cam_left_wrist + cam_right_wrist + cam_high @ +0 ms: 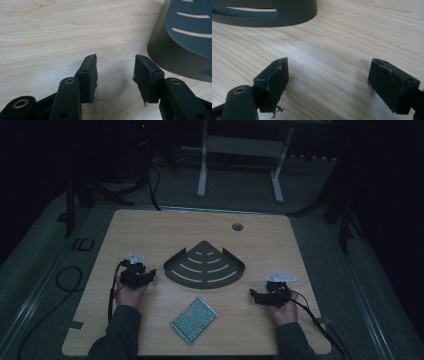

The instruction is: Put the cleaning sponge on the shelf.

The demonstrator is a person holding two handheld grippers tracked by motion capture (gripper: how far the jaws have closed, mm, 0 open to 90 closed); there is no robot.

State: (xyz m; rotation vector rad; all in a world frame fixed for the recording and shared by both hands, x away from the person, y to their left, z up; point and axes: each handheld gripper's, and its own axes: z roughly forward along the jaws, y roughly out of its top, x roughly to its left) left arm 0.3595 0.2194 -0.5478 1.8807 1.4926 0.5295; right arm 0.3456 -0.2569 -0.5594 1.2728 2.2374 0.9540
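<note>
A dark fan-shaped corner tray (205, 265) with curved slots lies mid-table; its wall shows in the left gripper view (175, 57) and in the right gripper view (274, 17). A green sponge-like pad (194, 319) lies near the front edge. My left gripper (149, 274) rests low on the table just left of the tray, open, nothing between its fingers (87, 75). My right gripper (255, 295) sits at the right, open wide and empty (329, 82), pointing towards the tray.
The wooden table (150, 230) has a round cable hole (237, 226) at the back. Cables trail from both grippers off the front. A white desk frame (240, 165) stands on the floor beyond.
</note>
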